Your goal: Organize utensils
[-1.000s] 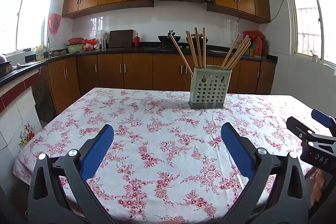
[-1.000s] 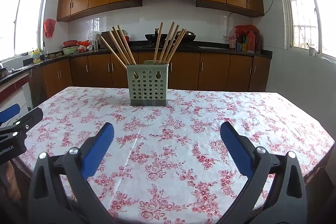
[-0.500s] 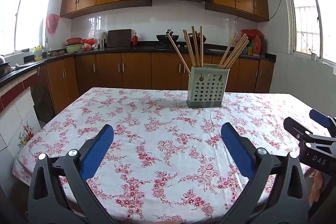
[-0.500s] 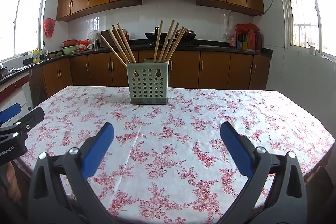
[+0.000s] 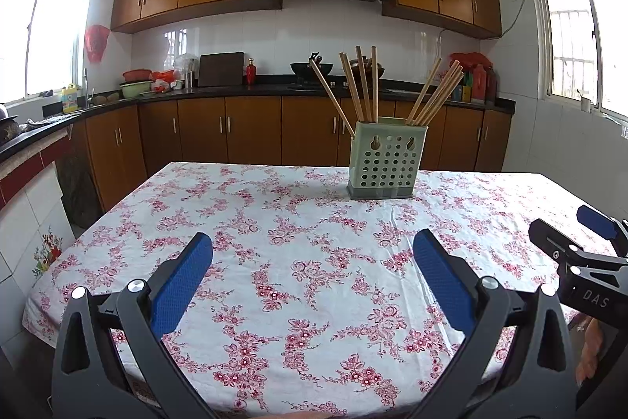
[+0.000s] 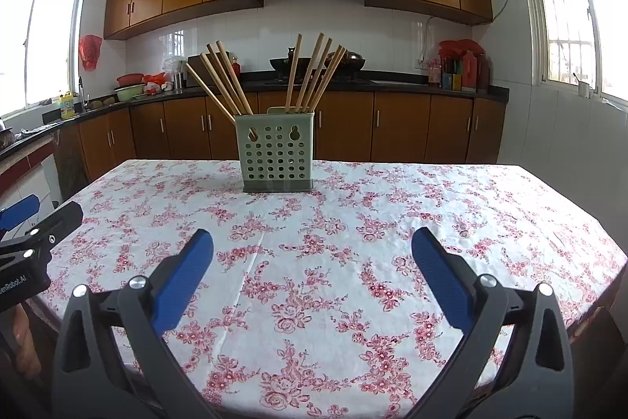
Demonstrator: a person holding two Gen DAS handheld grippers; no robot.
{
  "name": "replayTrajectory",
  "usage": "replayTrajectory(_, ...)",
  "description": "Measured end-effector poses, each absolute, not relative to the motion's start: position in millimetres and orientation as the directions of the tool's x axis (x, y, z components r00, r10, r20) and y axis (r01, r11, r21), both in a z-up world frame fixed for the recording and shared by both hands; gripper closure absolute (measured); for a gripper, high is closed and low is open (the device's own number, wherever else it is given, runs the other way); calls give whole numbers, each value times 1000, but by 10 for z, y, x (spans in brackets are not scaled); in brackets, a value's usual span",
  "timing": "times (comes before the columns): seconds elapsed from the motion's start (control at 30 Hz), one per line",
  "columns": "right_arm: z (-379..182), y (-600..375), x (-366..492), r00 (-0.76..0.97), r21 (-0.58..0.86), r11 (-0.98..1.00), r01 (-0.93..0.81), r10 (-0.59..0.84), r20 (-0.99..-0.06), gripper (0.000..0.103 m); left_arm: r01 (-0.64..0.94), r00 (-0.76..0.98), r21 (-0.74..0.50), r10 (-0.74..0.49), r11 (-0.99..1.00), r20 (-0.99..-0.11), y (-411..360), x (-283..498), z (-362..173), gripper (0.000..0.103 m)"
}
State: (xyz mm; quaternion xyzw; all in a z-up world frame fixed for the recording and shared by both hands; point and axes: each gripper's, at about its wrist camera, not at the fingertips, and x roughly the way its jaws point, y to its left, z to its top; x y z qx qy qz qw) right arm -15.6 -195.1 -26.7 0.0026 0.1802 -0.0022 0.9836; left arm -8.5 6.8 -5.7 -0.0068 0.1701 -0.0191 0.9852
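A pale green perforated utensil holder stands upright on the far part of the table and shows in the right wrist view too. Several wooden chopsticks lean out of it in two bunches, seen also from the right. My left gripper is open and empty, well short of the holder. My right gripper is open and empty, also short of the holder. Each gripper shows at the edge of the other's view.
The table wears a white cloth with red flowers. Its near edge lies under both grippers and its right corner is cut at an angle. Brown kitchen cabinets and a dark counter run behind, with windows on both sides.
Both grippers have dropped slightly, so the holder sits a little higher in both views. Both stay open and nothing on the table has moved.
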Motion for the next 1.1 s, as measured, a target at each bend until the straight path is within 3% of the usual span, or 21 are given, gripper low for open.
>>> replayTrajectory(1.1,-290,-1942,-133,932,7,1000,7,-4,-363,4,37,939,-19,-42,999,-341,78,-74,-82,2)
